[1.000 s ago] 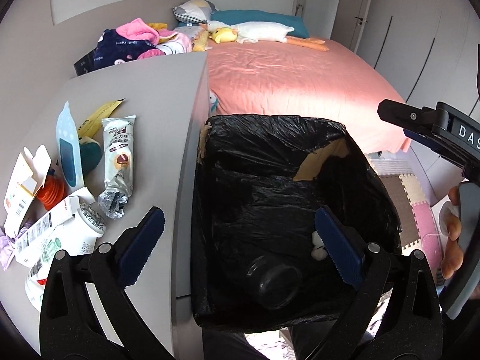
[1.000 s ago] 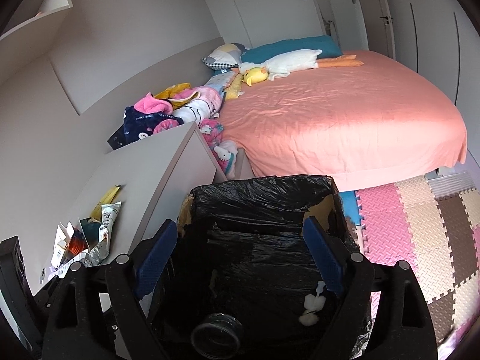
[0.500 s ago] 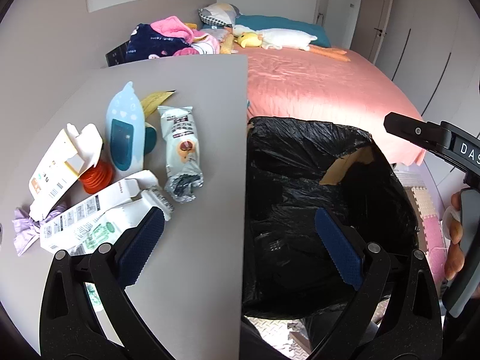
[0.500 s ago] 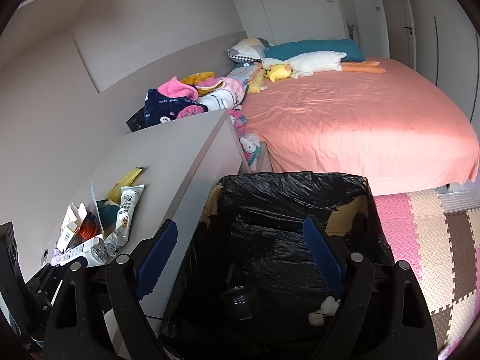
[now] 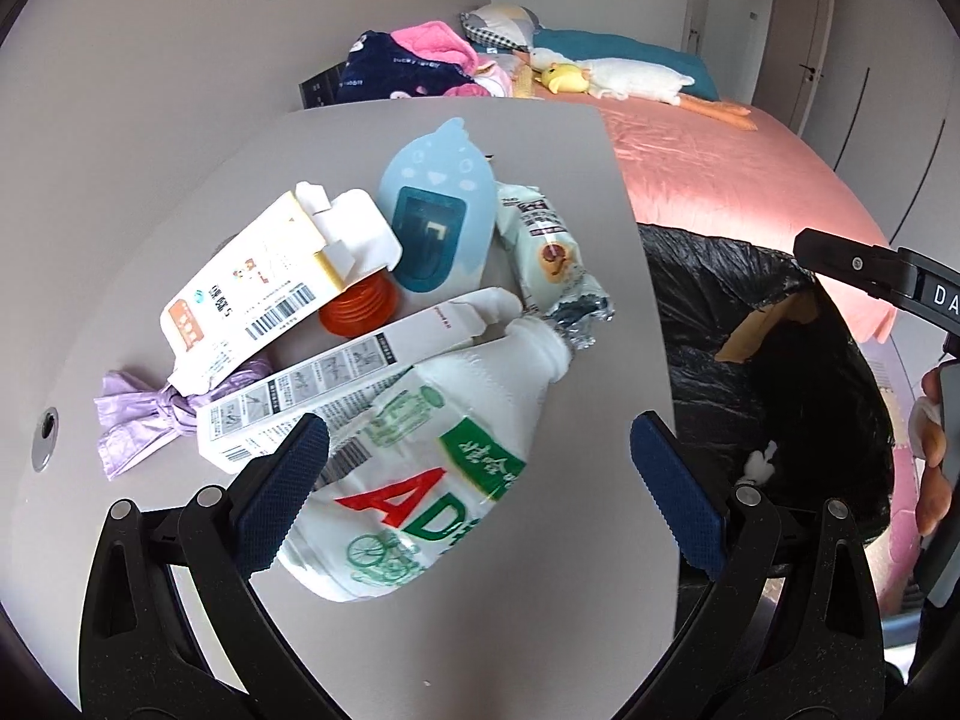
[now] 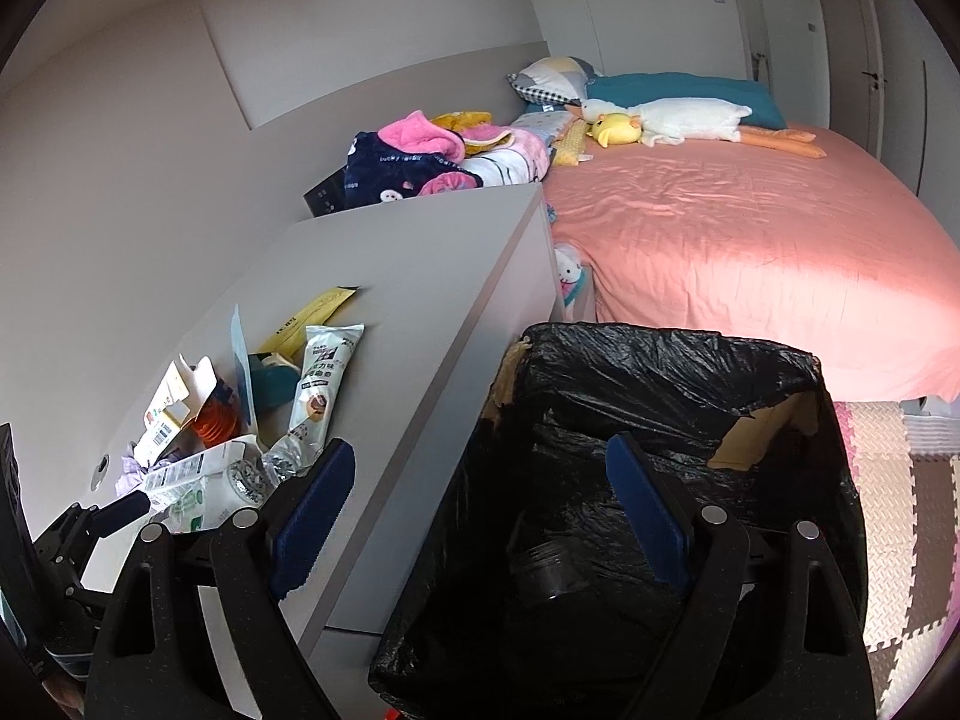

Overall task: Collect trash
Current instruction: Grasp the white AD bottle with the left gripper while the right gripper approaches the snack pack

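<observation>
Trash lies on a grey cabinet top (image 5: 528, 648): a white plastic bottle with a green and red label (image 5: 432, 462), two opened white cartons (image 5: 264, 288) (image 5: 360, 372), an orange cap (image 5: 360, 306), a blue bird-shaped package (image 5: 438, 216), a snack wrapper (image 5: 552, 252) and a purple bag (image 5: 138, 414). My left gripper (image 5: 480, 492) is open, its jaws on either side of the bottle's lower half without gripping it. My right gripper (image 6: 480, 510) is open and empty above the black-lined bin (image 6: 660, 360), which holds a dark jar (image 6: 546, 570).
The bin stands against the cabinet's right side (image 5: 780, 312). A bed with a pink sheet (image 6: 750, 240) lies beyond, with clothes (image 6: 420, 162) and a plush duck (image 6: 660, 120) at its head. Foam floor mats (image 6: 918, 510) are at the right.
My left gripper has swung left from over the bin to over the cabinet top and come down close around the white bottle. My right gripper has shifted slightly and stays over the bin.
</observation>
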Motion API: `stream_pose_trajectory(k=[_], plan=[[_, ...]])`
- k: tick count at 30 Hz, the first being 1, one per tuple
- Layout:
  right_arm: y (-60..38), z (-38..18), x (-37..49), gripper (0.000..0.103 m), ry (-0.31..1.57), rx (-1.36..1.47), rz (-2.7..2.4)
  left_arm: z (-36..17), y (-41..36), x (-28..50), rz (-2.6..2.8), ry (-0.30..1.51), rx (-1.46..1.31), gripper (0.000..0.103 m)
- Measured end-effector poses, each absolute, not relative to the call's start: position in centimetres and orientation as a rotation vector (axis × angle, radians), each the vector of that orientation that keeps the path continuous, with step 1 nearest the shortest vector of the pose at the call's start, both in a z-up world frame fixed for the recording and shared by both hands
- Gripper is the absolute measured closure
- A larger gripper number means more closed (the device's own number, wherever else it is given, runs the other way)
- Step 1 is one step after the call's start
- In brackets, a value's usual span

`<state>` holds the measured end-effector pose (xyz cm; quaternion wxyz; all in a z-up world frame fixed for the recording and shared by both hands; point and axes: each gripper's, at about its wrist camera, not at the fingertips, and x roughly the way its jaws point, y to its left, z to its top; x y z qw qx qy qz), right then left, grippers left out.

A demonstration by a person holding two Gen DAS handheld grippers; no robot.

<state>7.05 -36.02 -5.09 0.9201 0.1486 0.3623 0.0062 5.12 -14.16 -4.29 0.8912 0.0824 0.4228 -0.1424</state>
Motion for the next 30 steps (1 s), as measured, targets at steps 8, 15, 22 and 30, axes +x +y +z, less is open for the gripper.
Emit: stream_pose_trajectory(k=[8, 15, 22, 30], plan=[[-34.4, -5.5, 7.8, 0.017, 0.763, 0.283, 0.029, -6.0, -12.3, 6.6, -0.271, 0.920, 0.175, 0.006], [-34.0, -6.3, 8.3, 0.017, 0.782, 0.280, 0.030, -7.3, -12.4, 7.4, -0.285, 0.945, 0.209, 0.006], [-33.4, -6.7, 8.8, 0.017, 0.793, 0.273, 0.040, -7.1, -12.8, 7.2, -0.295, 0.913, 0.242, 0.025], [-32.1, -7.1, 9.7, 0.017, 0.805, 0.261, 0.066, -5.4, -11.9, 6.7, -0.343, 0.871, 0.192, 0.074]])
